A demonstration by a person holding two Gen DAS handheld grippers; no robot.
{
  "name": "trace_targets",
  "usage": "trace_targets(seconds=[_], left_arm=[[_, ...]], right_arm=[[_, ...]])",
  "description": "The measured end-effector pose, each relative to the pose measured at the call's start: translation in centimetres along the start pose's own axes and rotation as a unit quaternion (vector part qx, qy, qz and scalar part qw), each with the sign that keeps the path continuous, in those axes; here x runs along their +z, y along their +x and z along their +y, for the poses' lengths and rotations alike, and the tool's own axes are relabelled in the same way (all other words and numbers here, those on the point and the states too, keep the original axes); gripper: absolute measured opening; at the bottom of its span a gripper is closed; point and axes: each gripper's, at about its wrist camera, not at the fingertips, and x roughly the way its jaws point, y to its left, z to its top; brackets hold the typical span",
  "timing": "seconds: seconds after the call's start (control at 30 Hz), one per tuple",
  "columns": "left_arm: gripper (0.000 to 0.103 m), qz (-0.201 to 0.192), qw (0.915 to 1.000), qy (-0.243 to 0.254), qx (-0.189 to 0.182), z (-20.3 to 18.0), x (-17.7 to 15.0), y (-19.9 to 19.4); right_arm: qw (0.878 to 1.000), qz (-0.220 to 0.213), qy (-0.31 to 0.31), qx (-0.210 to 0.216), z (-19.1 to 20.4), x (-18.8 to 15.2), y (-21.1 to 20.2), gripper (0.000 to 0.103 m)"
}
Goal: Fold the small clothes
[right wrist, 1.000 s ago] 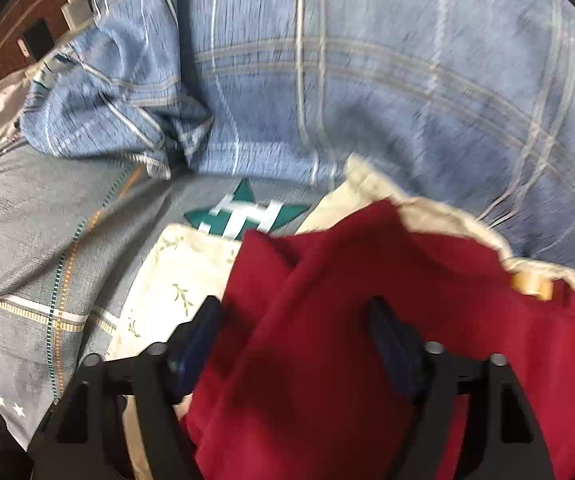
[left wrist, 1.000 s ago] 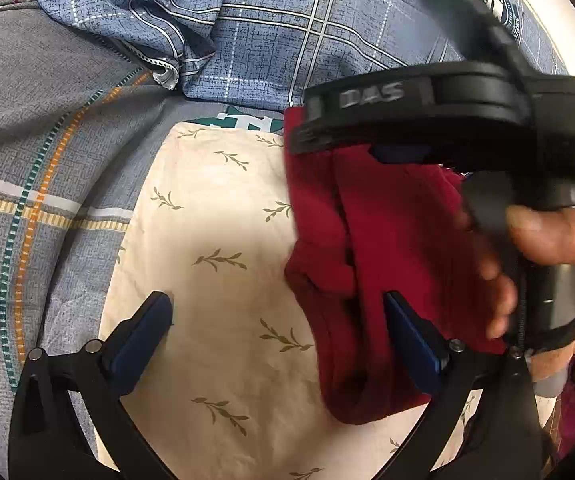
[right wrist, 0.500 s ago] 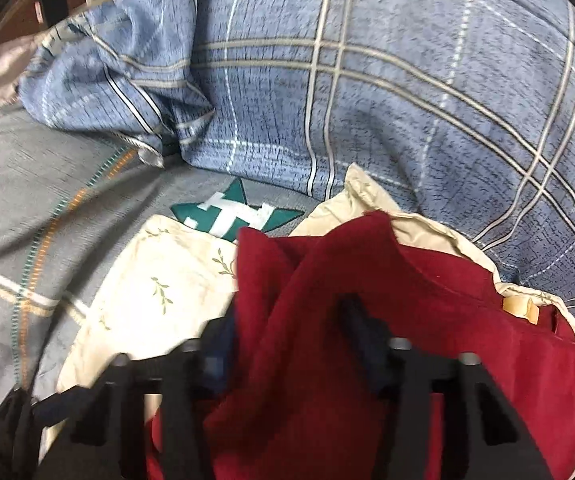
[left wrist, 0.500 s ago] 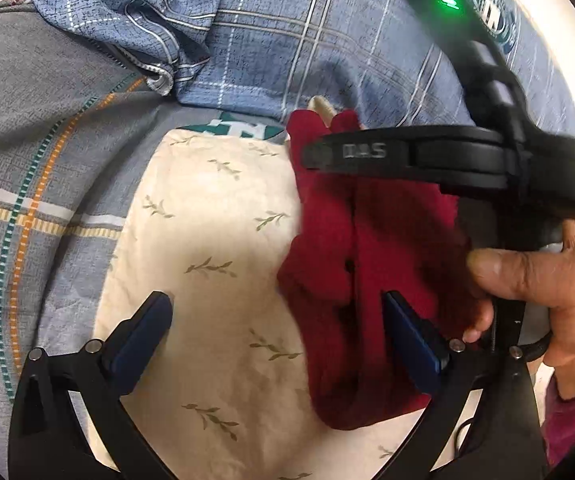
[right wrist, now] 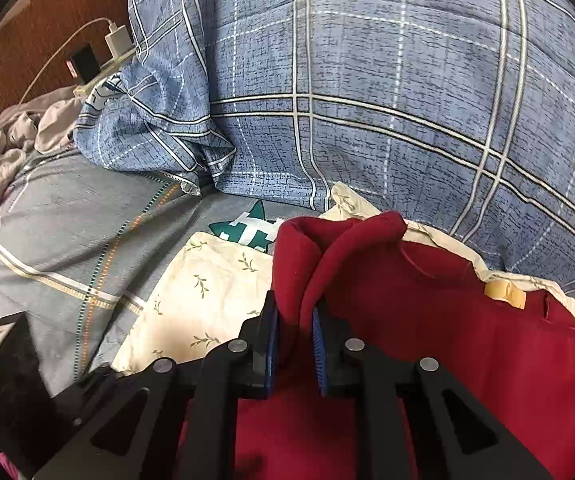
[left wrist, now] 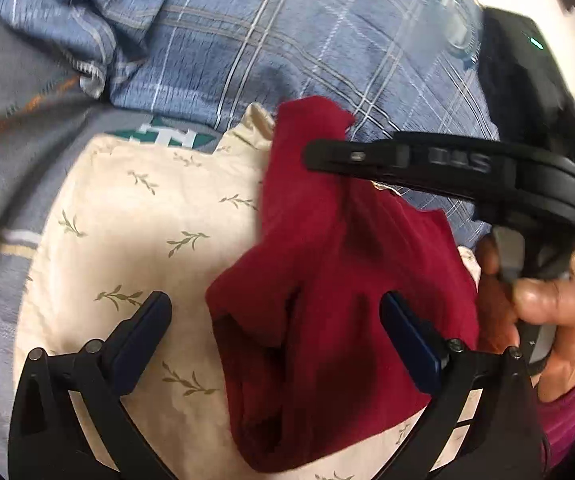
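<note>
A dark red garment [left wrist: 327, 300] lies crumpled on a cream leaf-print cloth [left wrist: 135, 216]. My left gripper [left wrist: 275, 320] is open and hovers over the garment's near part, holding nothing. My right gripper [right wrist: 295, 328] is shut on a pinched fold of the red garment [right wrist: 447, 340] and lifts that edge. In the left wrist view the right gripper [left wrist: 319, 156] reaches in from the right, held by a hand [left wrist: 547, 312], with red fabric hanging from its tip. A tan label [right wrist: 505, 294] shows on the garment.
A blue plaid quilt [right wrist: 367, 80] is heaped behind the cloth. A grey striped sheet [right wrist: 67, 232] covers the bed at left. A white charger with cable [right wrist: 117, 42] and a small dark device [right wrist: 85, 64] sit on the wooden surface at top left.
My right gripper's jaws have closed from open onto a fold of the red garment and raised it. The left gripper stayed open and moved slightly.
</note>
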Motion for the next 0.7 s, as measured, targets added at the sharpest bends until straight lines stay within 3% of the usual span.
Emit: trace_targets(seconds=[0.03,0.07,0.13,0.2,0.27,0.3,0.37,0.4,0.63,0.7], left_arm=[[0.089,-0.004,1.0,-0.002,-0.003,0.1,0.2,-0.1],[0.07,-0.004,1.0,0.001,-0.006,0.1,0.2,-0.1],[0.049,0.007,0.9999,0.01,-0.009,-0.1,0.2,0.1],[0.046,0.007,0.9998,0.02,-0.008,-0.4,0.0,0.0],[0.032,0.002,0.9995,0.032,-0.004,-0.9,-0.1,-0.2],[0.03,-0.001,0.9993,0.039,-0.002,-1.1,-0.2,-0.5],[0.027,-0.009,0.9988,0.049,0.002,-1.5,-0.2,-0.9],[0.026,-0.01,0.9987,0.051,0.003,-1.5,-0.1,-1.0],[0.026,-0.01,0.9981,0.059,0.011,-1.7,-0.2,-1.2],[0.026,-0.009,0.9978,0.063,0.02,-1.7,-0.4,-1.3]], right_arm=[[1.0,0.002,0.002,0.004,0.0,0.0,0.1,0.015],[1.0,0.002,0.002,0.004,0.0,0.0,0.1,0.015],[1.0,0.006,0.006,0.01,-0.1,0.0,0.2,0.015],[1.0,0.011,0.011,0.018,-0.1,0.2,0.5,0.015],[1.0,0.017,0.014,0.022,0.1,0.6,1.5,0.026],[0.999,0.022,0.023,0.019,-0.1,0.8,1.8,0.031],[0.998,0.03,0.045,0.025,-0.4,1.0,2.3,0.071],[0.997,0.039,0.06,0.029,-0.7,1.2,2.6,0.076],[0.996,0.072,0.047,0.012,1.0,1.9,5.4,0.074],[0.997,0.067,0.019,-0.022,1.7,1.6,6.1,0.048]])
